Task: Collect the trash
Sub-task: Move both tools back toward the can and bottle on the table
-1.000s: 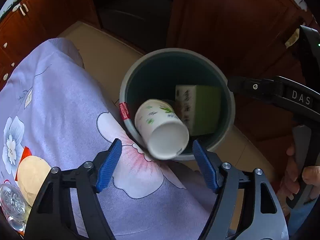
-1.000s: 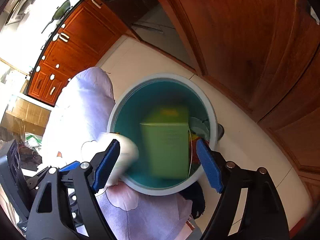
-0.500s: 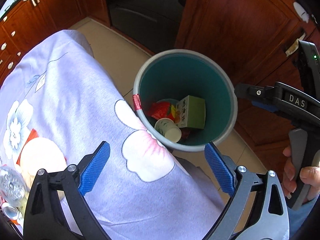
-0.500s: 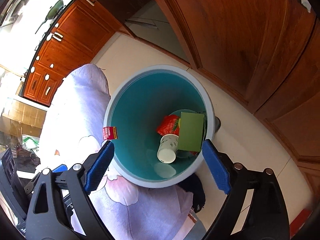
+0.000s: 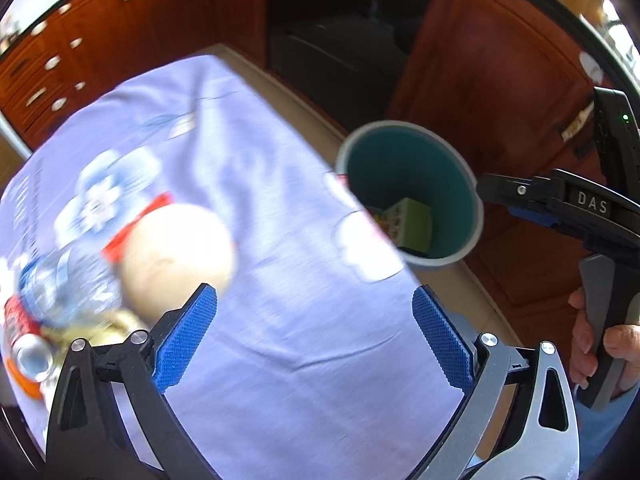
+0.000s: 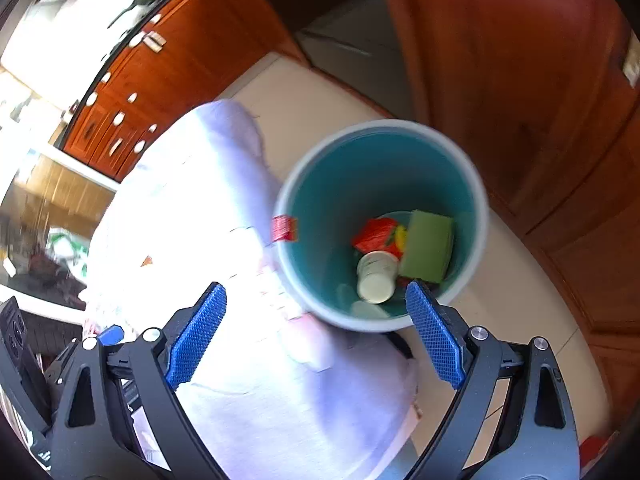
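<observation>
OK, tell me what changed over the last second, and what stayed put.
The paper cup and green box fell into the bin. Both tongs, left and right, have just been opening, nothing between them, and swung back over the tablecloth. The bin stayed put.

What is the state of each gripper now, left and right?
Left gripper: open, holding nothing; its jaws have just been opening.
Right gripper: open, holding nothing; its jaws have just been opening too.
</observation>
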`<state>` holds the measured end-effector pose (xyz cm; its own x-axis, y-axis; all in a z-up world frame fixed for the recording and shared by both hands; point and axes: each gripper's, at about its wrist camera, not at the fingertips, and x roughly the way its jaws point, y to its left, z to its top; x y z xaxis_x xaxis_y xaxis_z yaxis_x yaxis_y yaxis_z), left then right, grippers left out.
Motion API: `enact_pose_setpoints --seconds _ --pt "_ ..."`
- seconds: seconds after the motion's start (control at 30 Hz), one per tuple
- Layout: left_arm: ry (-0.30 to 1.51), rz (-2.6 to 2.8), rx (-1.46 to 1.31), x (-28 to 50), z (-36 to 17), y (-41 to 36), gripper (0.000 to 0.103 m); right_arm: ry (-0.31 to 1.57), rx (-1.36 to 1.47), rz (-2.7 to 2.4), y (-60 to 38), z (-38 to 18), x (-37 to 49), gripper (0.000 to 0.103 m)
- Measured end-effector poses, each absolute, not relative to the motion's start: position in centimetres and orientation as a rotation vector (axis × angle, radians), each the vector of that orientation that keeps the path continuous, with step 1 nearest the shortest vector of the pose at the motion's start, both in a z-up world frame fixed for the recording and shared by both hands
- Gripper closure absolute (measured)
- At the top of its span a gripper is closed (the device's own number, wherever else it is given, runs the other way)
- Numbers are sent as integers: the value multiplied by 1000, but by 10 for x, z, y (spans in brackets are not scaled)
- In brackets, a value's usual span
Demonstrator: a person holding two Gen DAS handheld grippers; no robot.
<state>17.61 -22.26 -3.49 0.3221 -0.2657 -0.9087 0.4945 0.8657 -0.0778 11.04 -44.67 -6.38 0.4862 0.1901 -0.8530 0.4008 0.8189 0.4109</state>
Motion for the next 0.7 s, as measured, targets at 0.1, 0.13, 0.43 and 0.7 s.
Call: enact_pose_setpoints --seconds 0.1,0.13,0.43,0.7 --pt "1132 -453 186 175 -29 -184 4 1088 582 -96 -416 -53 120 16" --pt "1130 -438 168 175 -28 -171 4 1094 568 -83 -407 -51 123 16" --pt "1125 -253 29 173 -18 -41 4 1168 342 134 -279 -25 179 16" --pt "1115 -94 -92 180 -19 66 4 1216 121 356 -167 -8 227 16"
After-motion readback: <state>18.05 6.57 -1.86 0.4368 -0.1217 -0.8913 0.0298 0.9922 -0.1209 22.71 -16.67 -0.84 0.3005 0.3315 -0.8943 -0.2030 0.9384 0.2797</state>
